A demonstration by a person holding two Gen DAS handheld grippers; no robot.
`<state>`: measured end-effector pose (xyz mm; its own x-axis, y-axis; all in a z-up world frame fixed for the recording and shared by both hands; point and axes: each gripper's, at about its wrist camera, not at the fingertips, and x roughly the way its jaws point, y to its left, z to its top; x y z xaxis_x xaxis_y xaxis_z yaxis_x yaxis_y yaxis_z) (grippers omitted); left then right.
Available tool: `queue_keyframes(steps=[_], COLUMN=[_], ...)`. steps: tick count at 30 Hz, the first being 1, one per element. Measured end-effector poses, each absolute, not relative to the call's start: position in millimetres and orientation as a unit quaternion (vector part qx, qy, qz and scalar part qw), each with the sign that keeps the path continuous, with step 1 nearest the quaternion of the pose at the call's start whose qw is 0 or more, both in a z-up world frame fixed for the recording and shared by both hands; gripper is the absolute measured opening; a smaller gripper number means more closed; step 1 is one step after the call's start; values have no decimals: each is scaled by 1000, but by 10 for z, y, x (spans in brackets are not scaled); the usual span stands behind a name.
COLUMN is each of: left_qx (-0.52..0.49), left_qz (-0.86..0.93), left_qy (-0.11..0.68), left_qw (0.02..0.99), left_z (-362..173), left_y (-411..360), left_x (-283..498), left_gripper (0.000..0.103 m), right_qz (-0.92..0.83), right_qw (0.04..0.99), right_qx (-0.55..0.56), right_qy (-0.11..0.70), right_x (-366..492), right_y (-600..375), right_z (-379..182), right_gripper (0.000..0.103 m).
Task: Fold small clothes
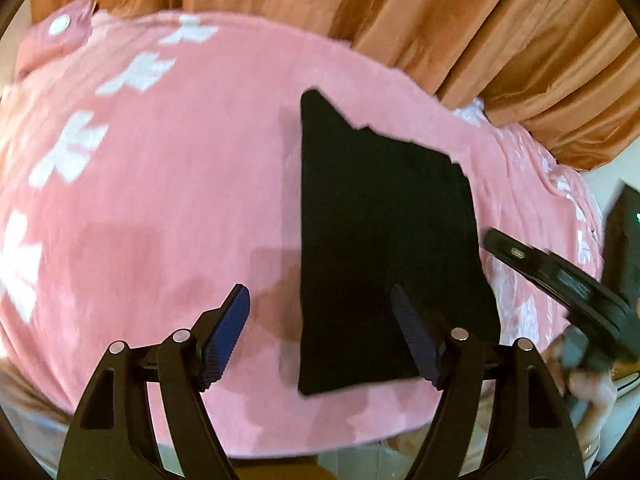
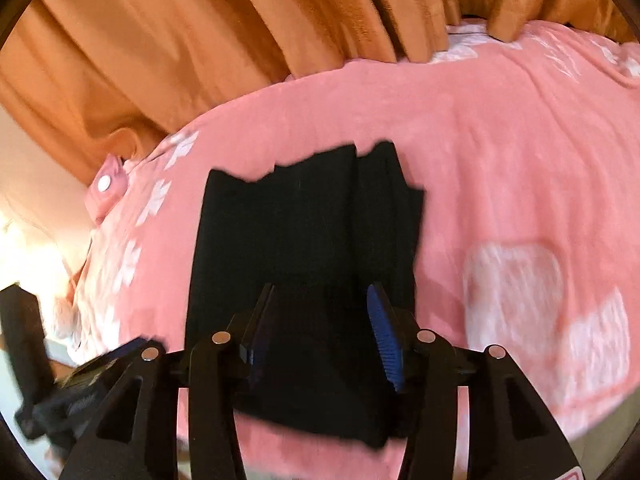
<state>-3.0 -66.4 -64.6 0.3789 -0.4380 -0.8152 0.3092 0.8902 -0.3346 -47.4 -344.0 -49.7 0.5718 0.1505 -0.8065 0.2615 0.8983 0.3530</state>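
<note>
A: Garment: one, black, ribbed knit, already doubled into a rough rectangle. Location: flat on the pink blanket, curtain behind.

B: Handling?

A: Soft, light, limp, I'd judge. No stiffness; sags wherever it isn't supported. Knit looks grippy, unlikely to slip from ribbed pads. Far edge ragged, layers uneven.

B: Grip points?

A: Near corners, pinching all layers together, one tong per corner; otherwise the fold may peel apart.

B: Tongs?

A: Left gripper: jaws spread wide, nothing between them. Right gripper: jaws parted over the cloth, pads not pressing it.
</note>
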Motion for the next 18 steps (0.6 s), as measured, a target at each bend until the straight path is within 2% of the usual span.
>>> queue_keyframes(steps=[3,4,5,6,10,11,12,13,14,15,16,18], left_qx=[-53,-48,-39,-27,-36,-43,-46,-39,-30,-24,-21,-12], left_qz=[-216,-214,-210,-205,-208,-205,-205,-202,-200,-199,-197,-198], left_qy=[513,519,526,534,542,547,550,546,543,541,538,524], left_qw=[829,826,823,820,814,810,808,812,815,817,819,829], left_z=[-759,-811,-874,-954,-1123,-1168,-1199,-1198,-1176,-1144,-1101,-987], left_y=[-801,-805,-858,-888,-869,-859,-869,-892,-906,-898,-883,-849], left_x=[136,167,210,247,300,319,333,324,303,276,223,121], left_gripper=[74,74,74,74,81,82,84,84,84,84,82,80], right_qz=[-26,-30,-34,-26,1,-5,-27,-34,-24,-23,-33,-46], right_qw=[851,844,836,834,868,865,845,828,834,833,832,850], right_qx=[226,228,226,227,233,238,234,230,247,260,269,259], right_qy=[473,485,499,502,438,441,480,510,492,489,484,456], right_x=[-16,109,167,208,-23,-29,43,110,82,31,-25,-228], right_y=[-3451,-3481,-3487,-3482,-3503,-3543,-3588,-3610,-3653,-3686,-3699,-3612], right_z=[-693,-805,-887,-904,-468,-530,-781,-988,-1051,-992,-906,-604], right_gripper=[47,43,19,5,4,4,4,3,2,3,8,10])
